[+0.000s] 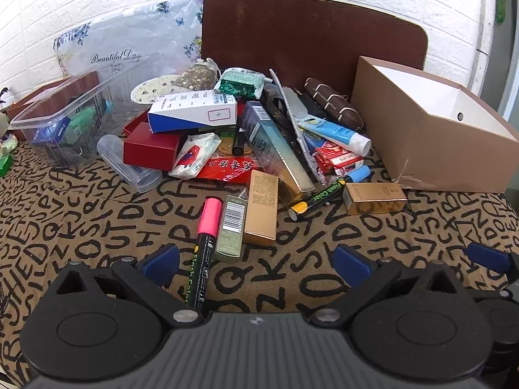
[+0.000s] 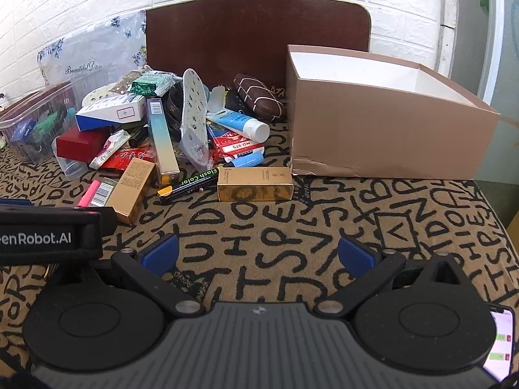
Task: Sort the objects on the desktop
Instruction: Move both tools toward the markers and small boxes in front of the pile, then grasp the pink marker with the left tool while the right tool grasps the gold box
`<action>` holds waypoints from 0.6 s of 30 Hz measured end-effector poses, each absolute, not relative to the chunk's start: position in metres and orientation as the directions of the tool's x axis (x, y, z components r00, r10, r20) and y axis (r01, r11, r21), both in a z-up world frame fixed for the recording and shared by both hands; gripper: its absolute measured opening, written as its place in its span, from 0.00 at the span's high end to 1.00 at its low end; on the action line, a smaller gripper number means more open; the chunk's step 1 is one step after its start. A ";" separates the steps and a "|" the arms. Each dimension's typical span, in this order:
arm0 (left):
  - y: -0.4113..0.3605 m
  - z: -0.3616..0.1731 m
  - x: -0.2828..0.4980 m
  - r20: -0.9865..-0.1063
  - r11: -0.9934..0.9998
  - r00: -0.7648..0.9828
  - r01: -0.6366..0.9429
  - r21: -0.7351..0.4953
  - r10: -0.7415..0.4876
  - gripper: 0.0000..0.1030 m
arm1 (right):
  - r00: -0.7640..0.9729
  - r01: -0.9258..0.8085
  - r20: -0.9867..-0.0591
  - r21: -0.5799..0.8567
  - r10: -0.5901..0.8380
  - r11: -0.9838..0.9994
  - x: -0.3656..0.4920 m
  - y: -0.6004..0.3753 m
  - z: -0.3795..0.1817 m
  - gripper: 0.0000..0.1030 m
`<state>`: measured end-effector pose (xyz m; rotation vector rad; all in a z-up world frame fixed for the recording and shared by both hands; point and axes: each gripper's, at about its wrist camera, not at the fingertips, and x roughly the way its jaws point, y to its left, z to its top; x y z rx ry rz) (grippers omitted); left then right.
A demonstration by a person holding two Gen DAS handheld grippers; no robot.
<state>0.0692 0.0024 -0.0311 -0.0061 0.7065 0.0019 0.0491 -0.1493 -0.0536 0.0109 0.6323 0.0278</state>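
A pile of small objects lies mid-table. It holds a pink marker, gold boxes, a black Flash Color marker, a blue-white box, a red box and a blue tube. A clear plastic bin stands at the left. An open brown cardboard box stands at the right. My left gripper is open and empty, low over the cloth in front of the pile, with the pink marker by its left finger. My right gripper is open and empty, in front of the cardboard box.
A letter-print cloth covers the table. A dark brown board and a floral bag lean on the white brick wall behind. The left gripper body shows at the left of the right wrist view. A phone lies at the lower right.
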 end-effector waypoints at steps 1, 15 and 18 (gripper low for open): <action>0.003 -0.032 0.071 -0.651 1.000 0.759 -0.006 -0.008 0.000 0.00 | 0.806 -0.026 -0.591 0.015 0.029 1.000 0.051 -0.149 -0.054 0.02; 0.013 -0.049 0.100 -0.668 0.996 0.741 0.004 -0.093 -0.065 0.00 | 0.806 -0.113 -0.588 -0.043 0.066 0.993 0.088 -0.151 -0.065 0.02; 0.014 -0.052 0.110 -0.669 0.995 0.740 0.011 -0.095 -0.072 0.00 | 0.813 -0.124 -0.579 -0.063 0.065 0.990 0.097 -0.154 -0.064 0.02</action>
